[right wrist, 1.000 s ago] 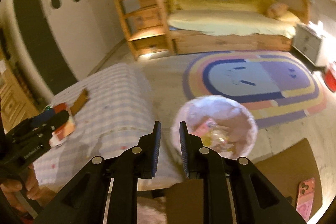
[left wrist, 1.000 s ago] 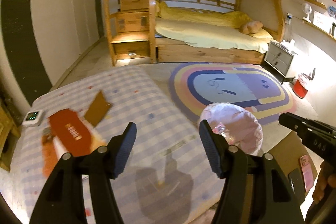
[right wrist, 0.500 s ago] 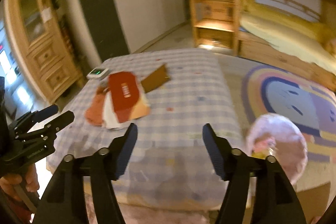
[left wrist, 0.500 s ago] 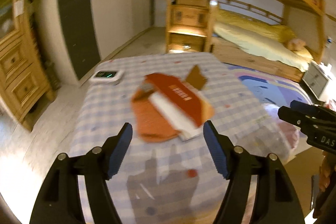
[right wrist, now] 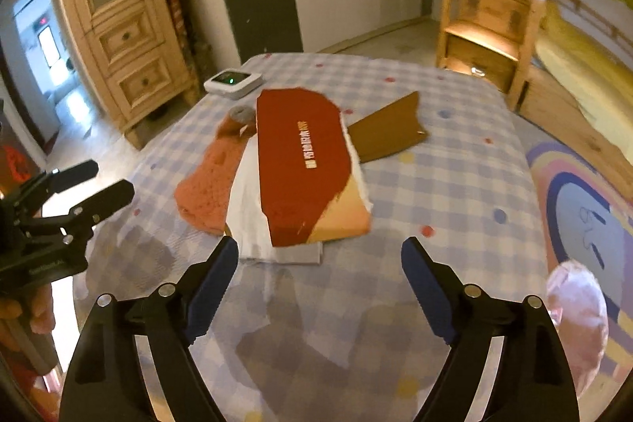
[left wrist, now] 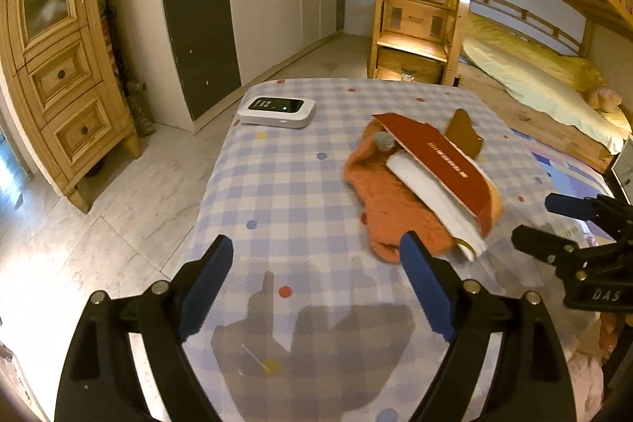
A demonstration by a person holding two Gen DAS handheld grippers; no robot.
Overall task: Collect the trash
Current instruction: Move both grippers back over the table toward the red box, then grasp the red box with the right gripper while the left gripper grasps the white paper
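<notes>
Both grippers are over the checked table [left wrist: 300,192] now, and both are empty. The left gripper [left wrist: 316,283] has its jaws wide apart and opening, nothing between them. The right gripper [right wrist: 320,283] is the same: jaws spread, opening, nothing held.

The trash sits in 1 pile near the middle of the table. On top is a red card sleeve [right wrist: 300,161], under it a white folded sheet [right wrist: 253,208], and below that an orange knitted cloth [right wrist: 209,184]. A brown cardboard scrap [right wrist: 387,133] lies touching the pile's far side. A small white device [left wrist: 277,110] with a green light stands well apart near the far corner; it looks like no trash to me.

The pink-lined bin [right wrist: 577,319] is down on the floor off the table's right edge. What it holds cannot be seen from here. So the table pile is all left to do, at least 3 or 4 pieces, and no grab has started.

Compared with 1 second ago, big change: back then the right gripper's jaws were nearly together right over the bin, with wrappers visible inside it. Both cameras have since swung away from the bin toward the pile, which now sits straight ahead of the right gripper, just beyond its tips.
</notes>
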